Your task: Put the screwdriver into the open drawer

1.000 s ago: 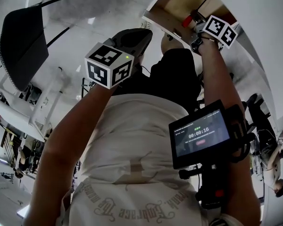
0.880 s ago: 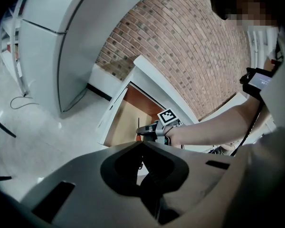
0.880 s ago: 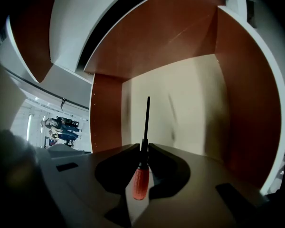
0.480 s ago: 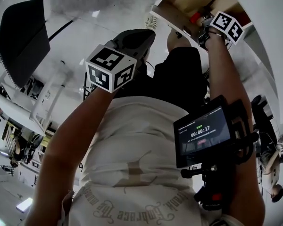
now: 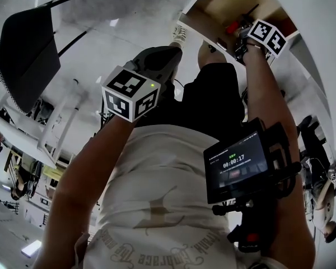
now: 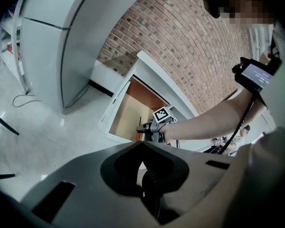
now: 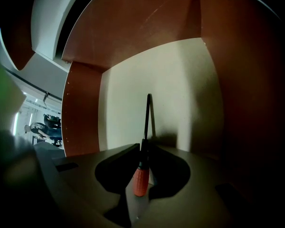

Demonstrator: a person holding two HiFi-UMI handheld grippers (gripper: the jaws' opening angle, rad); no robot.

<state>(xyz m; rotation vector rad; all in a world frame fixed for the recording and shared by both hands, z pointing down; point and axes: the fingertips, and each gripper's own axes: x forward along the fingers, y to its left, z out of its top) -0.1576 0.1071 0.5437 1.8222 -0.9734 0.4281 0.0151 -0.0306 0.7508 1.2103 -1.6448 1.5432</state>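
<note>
**Screwdriver held inside the open drawer**

The right tool [image 7: 145, 148] gripped the screwdriver [image 7: 141, 178] where handle meets shaft, its tip pointing at the drawer [image 7: 156, 75] floor at frame centre. Light and rigid, its smooth handle could swivel (a mid-handle grip seems safer). The right arm [image 5: 263, 100] reached out, angled steeply down. The left tool [image 6: 143, 145], jaws together and empty, hung aside.

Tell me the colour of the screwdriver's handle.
The screwdriver handle is orange-red; it shows best in the right gripper view.
</note>
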